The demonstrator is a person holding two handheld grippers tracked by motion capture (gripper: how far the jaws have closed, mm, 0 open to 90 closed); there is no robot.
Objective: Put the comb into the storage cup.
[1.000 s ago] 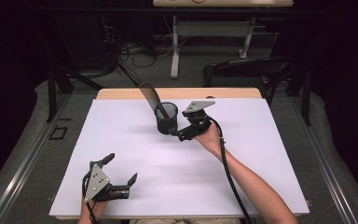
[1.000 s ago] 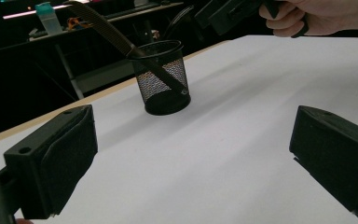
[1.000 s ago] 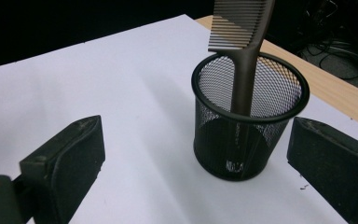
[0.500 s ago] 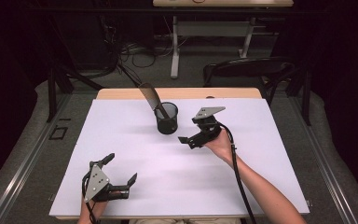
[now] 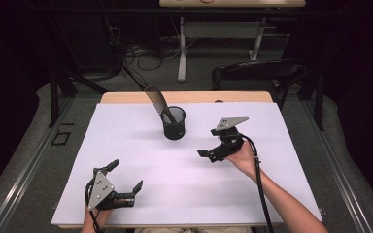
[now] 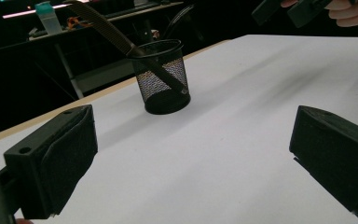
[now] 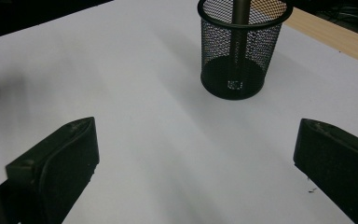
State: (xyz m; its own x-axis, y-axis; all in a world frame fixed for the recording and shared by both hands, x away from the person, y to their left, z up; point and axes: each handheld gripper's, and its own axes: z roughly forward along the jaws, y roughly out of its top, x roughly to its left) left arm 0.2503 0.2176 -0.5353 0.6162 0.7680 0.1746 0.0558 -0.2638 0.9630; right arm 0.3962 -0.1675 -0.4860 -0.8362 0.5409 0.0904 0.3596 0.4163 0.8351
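Black mesh pen cup (image 5: 175, 123) stands mid-table on the white table cover (image 5: 126, 141), a dark flat strip (image 5: 158, 103) leaning in it. Right gripper (image 5: 205, 154) sits near the cup, jaws wide apart, holding nothing. Left gripper (image 5: 125, 175) sits at the near edge, also wide open and empty. Nothing lies between gripper and cup.

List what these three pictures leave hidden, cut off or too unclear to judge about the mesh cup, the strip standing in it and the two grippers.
- Flat brown strip in the black wire-mesh cup: its upper length is cut off by the top edge of the right gripper view.
- Strip's material: too small to tell in the high view.
- Right gripper: cut by the top edge of the left gripper view.
- Left gripper: its handle is hidden beneath its grey plate in the high view.
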